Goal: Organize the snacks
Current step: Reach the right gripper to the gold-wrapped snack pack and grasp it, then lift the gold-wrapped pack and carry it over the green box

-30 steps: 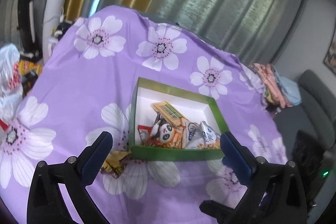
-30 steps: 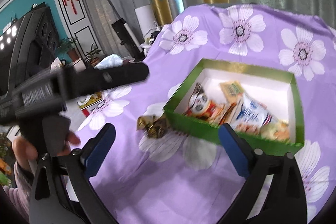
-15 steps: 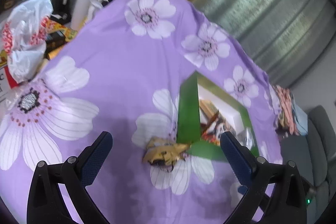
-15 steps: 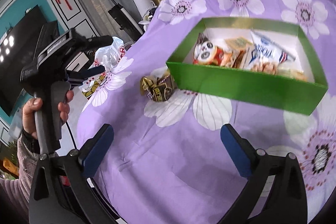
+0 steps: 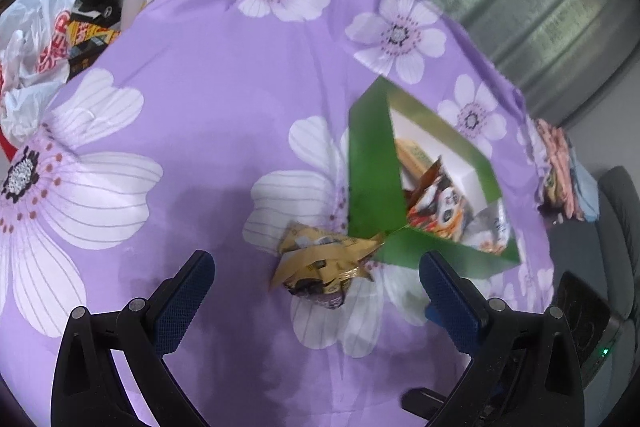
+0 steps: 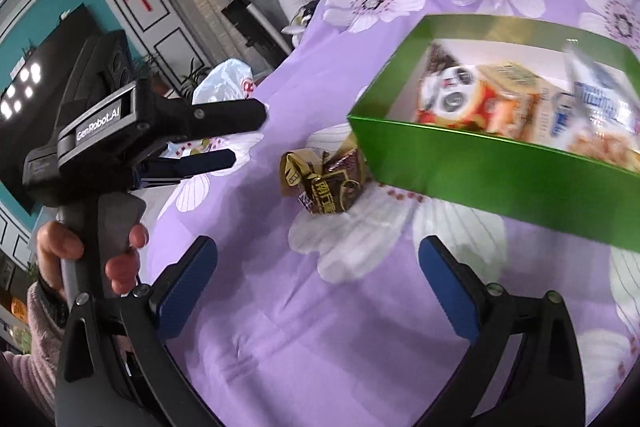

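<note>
Currently, the left claw [image 5: 316, 291] sits low in the left wrist view, jaws spread wide and holding nothing. Between its blue fingers [image 5: 182, 301], slightly above them in the frame, lies a crumpled gold and brown snack packet [image 5: 320, 261] on the purple flowered cloth [image 5: 208, 131] that covers the tabletop. The packet touches or nearly touches the near corner of a green box [image 5: 374, 187], right of centre. Inside the box: a panda-printed pack [image 5: 438, 205], a tan pack [image 5: 416, 157] and a silvery pack [image 5: 494, 227], partly hidden by the box wall.

Right wrist view: the right claw [image 6: 318, 285] is also wide open and empty, low in the frame above bare cloth. The same gold and brown packet [image 6: 324, 183] lies at centre, just left of the box's corner [image 6: 480, 167]. The box fills the upper right; its contents are blurred, but the panda pack [image 6: 452, 103] and a blue and white pack [image 6: 596, 107] can be made out.

At the left of this view, a person's hand [image 6: 96, 255] grips the handle of the left claw [image 6: 228, 137], whose fingers point toward the packet from the left, apart from it. A pink knitted sleeve [image 6: 32, 347] shows at lower left. A white plastic bag [image 5: 36, 39] sits past the cloth edge at the upper left of the left wrist view.
</note>
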`<state>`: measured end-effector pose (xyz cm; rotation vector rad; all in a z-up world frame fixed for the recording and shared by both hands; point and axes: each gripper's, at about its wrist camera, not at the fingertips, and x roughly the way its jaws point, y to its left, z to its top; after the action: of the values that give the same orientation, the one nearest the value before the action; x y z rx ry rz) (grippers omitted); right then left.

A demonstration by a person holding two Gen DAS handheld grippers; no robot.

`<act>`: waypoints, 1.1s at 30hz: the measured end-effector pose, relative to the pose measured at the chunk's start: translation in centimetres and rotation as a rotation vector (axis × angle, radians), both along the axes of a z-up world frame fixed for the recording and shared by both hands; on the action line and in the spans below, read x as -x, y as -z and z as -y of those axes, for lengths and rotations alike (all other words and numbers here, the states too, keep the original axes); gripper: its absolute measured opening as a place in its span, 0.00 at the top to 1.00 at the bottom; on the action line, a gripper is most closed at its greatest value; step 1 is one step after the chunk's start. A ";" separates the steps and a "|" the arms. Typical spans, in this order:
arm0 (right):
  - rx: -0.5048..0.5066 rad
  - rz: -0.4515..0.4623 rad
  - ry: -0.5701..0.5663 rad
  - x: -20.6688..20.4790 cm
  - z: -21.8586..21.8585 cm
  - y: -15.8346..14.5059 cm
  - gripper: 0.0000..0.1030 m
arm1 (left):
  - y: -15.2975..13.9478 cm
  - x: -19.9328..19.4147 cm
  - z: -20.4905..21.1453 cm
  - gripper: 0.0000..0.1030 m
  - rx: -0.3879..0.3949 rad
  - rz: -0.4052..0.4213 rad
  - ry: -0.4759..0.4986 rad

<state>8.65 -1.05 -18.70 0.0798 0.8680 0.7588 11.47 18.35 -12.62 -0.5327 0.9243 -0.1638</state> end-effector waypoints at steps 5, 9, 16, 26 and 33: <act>0.015 -0.015 -0.024 -1.6 -1.6 1.0 0.09 | 0.7 -0.4 0.2 0.01 0.003 -0.019 0.019; 0.018 -0.027 -0.033 -2.8 -2.6 1.5 0.15 | 1.1 -0.7 0.5 0.02 0.008 -0.021 0.041; 0.041 -0.033 -0.048 -4.3 -4.0 2.3 0.26 | 2.2 -1.5 1.2 0.24 0.015 -0.051 0.075; 0.030 -0.057 -0.045 -5.5 -4.7 2.8 0.32 | 3.2 -1.8 1.1 0.43 0.034 -0.071 0.081; 0.025 -0.058 -0.026 -5.7 -4.2 2.9 0.47 | 3.2 -1.6 1.2 0.47 0.031 -0.068 0.078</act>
<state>14.33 3.19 -21.59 0.0684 0.9348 0.7726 13.10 17.10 -15.84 -0.5334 1.0109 -0.2316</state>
